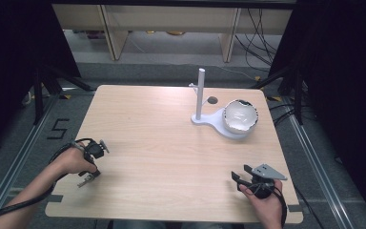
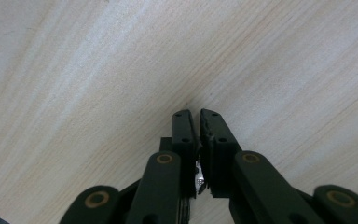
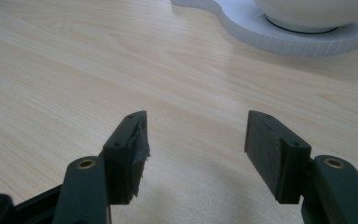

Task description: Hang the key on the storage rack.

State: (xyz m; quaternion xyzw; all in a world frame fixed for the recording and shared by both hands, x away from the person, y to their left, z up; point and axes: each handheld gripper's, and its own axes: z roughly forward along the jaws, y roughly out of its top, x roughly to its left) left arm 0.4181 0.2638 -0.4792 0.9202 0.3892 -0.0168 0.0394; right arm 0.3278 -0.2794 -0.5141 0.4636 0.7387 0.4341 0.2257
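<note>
A white bowl with a dark rim (image 1: 240, 116) sits on a white stand base (image 1: 215, 125) at the table's far right, beside the stand's upright white post (image 1: 200, 93). In the right gripper view the bowl's underside (image 3: 314, 11) and the base (image 3: 284, 39) lie ahead at the top. My right gripper (image 1: 237, 178) rests near the front right edge, open with nothing between its jaws (image 3: 196, 140). My left gripper (image 1: 86, 180) is at the front left, pointed down at the tabletop, jaws shut (image 2: 196, 116) with nothing seen between them.
The light wooden table (image 1: 162, 143) has a small dark hole (image 1: 212, 100) near the post. Black curtains and stands flank both sides. Cables lie on the floor behind, and a shelf unit stands at the back.
</note>
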